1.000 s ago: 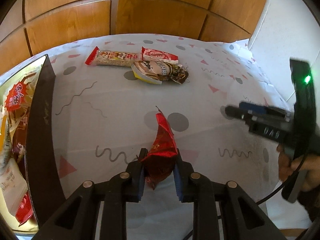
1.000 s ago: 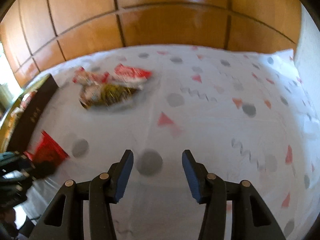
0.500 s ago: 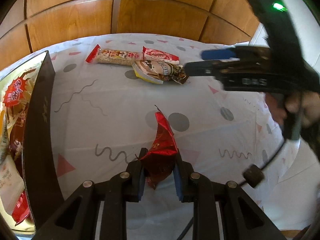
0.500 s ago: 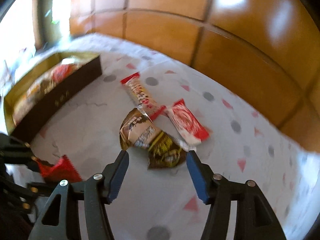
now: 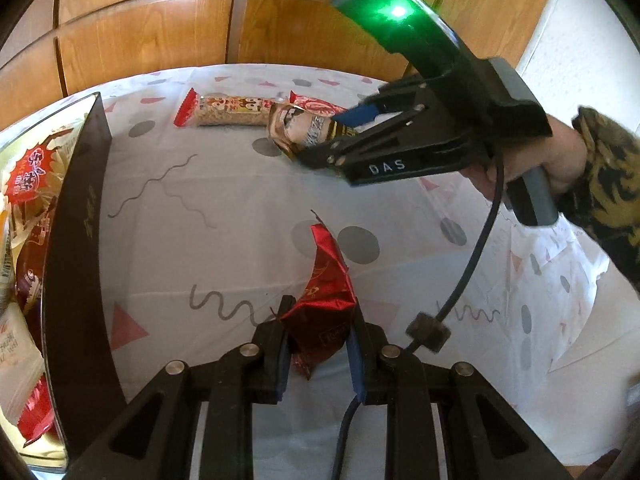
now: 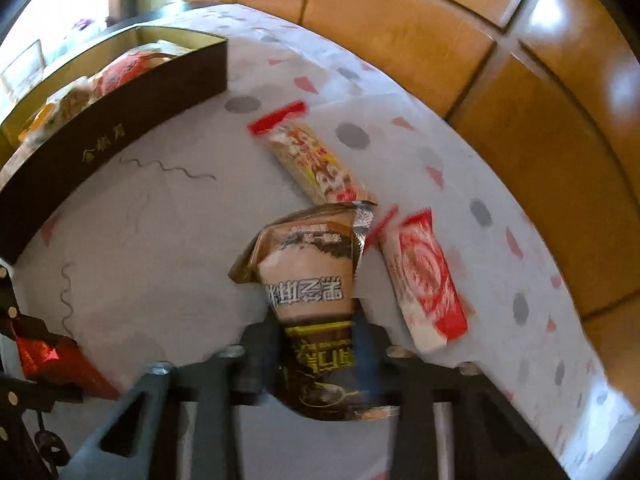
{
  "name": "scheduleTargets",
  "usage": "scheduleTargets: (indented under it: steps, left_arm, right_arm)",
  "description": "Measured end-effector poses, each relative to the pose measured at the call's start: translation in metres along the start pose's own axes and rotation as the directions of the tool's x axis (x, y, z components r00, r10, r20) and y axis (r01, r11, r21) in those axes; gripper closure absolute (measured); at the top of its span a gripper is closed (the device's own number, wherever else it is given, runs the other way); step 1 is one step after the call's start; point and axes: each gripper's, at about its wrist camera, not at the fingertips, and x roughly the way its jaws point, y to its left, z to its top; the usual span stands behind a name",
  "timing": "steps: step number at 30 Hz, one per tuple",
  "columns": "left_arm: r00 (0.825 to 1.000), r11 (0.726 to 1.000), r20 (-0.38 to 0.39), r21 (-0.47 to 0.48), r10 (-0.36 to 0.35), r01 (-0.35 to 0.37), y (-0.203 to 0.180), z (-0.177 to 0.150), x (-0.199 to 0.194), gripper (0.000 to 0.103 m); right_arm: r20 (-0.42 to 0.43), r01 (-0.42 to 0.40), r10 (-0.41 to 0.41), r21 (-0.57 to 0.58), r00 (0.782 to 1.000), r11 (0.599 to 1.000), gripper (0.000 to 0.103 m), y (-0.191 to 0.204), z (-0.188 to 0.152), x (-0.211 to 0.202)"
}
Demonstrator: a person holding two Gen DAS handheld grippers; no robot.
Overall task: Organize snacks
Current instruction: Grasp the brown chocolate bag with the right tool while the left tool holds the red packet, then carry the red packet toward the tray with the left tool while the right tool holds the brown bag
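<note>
- The surface point(image 5: 224, 216), under a white cloth with dots and squiggles, spreads out ahead of both tools.
- A dark box point(image 5: 76, 280) holding snack packs stands to the left of the left hand-held gripper point(image 5: 318, 354).
- The right hand-held gripper point(image 6: 318, 344) is closing its jaws on the brown packet point(image 6: 308, 276), which sits between its pads.
- Just beyond that packet lie a long cereal bar point(image 6: 312, 160) and, to its right, a red-and-white wafer point(image 6: 424, 280).
- The left hand-held gripper is nearly closed, pinching a crumpled red wrapper point(image 5: 326, 304) above the cloth.
</note>
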Motion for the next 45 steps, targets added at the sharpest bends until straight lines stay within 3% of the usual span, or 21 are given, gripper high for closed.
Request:
scheduleTargets:
  steps: [5, 8, 17, 30, 45]
  left_arm:
    - [1.000, 1.000, 0.004, 0.005, 0.010, -0.010, -0.001, -0.002, -0.001, 0.079]
    - [1.000, 1.000, 0.003, 0.012, 0.019, -0.019, -0.004, -0.002, 0.000, 0.079]
    - [0.998, 0.997, 0.024, 0.034, 0.062, -0.063, -0.015, 0.002, -0.011, 0.080]
    - [0.984, 0.992, 0.132, 0.021, 0.119, -0.123, -0.021, 0.012, -0.072, 0.080]
    - [0.969, 0.986, 0.184, -0.055, 0.167, -0.160, -0.001, 0.009, -0.112, 0.080]
  right_arm:
    - [0.017, -0.024, 0.022, 0.152, 1.000, 0.988, 0.074, -0.003, -0.033, -0.021]
    - [0.025, -0.055, 0.050, 0.298, 0.998, 0.953, 0.074, -0.004, -0.064, -0.037]
    - [0.086, 0.005, -0.056, 0.504, 0.995, 0.864, 0.074, 0.010, -0.121, -0.062]
    - [0.144, 0.019, -0.137, 0.614, 0.980, 0.789, 0.072, 0.016, -0.139, -0.064]
    - [0.176, 0.046, -0.190, 0.607, 0.966, 0.793, 0.071, 0.022, -0.142, -0.063]
